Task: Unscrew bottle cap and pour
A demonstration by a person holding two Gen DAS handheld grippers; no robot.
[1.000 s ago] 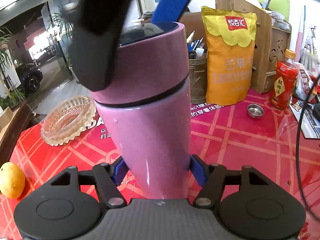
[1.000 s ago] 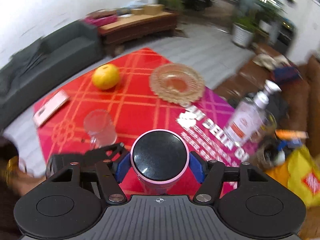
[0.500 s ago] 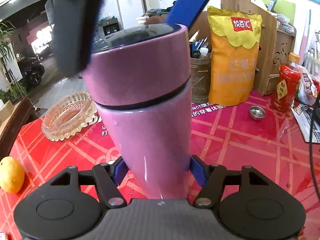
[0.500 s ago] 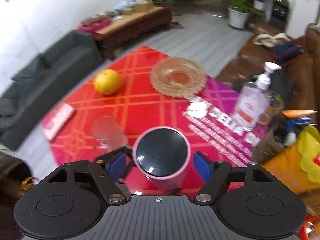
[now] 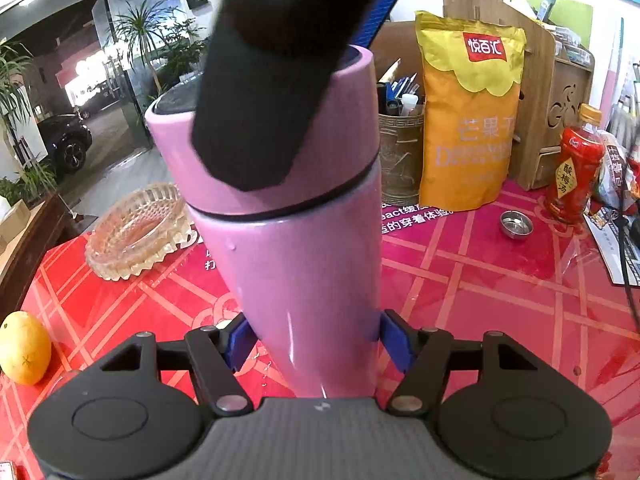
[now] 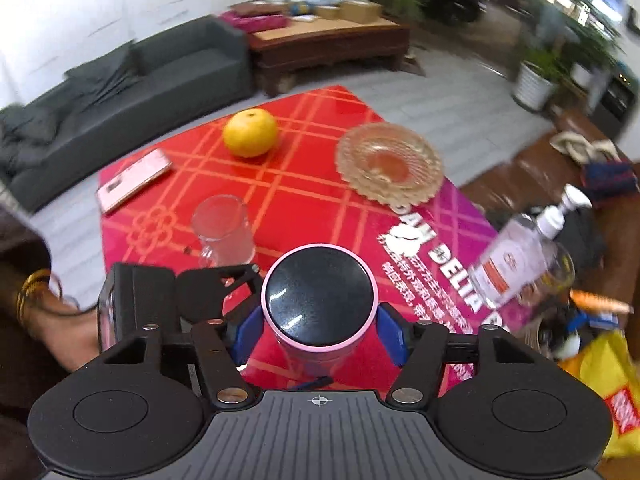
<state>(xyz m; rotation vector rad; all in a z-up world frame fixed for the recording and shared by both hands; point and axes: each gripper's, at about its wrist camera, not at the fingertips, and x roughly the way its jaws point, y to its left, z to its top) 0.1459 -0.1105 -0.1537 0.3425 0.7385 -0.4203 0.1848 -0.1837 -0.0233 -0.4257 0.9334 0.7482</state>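
Note:
A pink flask (image 5: 304, 280) stands upright on the red table. My left gripper (image 5: 314, 340) is shut on its lower body, blue pads pressed to both sides. Its pink cap (image 5: 288, 152) with a black top (image 6: 319, 295) sits on the flask. My right gripper (image 6: 319, 334) comes down from above, blue pads close against both sides of the cap; in the left wrist view its black finger (image 5: 272, 80) covers the cap's front. An empty clear glass (image 6: 224, 230) stands on the table left of the flask.
A glass ashtray (image 5: 138, 230) and an orange (image 5: 24, 348) lie to the left. An orange snack bag (image 5: 468, 120), pen holder (image 5: 400, 160), red drink bottle (image 5: 576, 168) and small metal cup (image 5: 516, 224) stand behind. A pump bottle (image 6: 520, 256) and pink booklet (image 6: 134, 184) are nearby.
My right gripper was shut on the cap, opened and swung back half a second ago, and has now closed on the cap again at a new angle. The left gripper keeps holding the flask.

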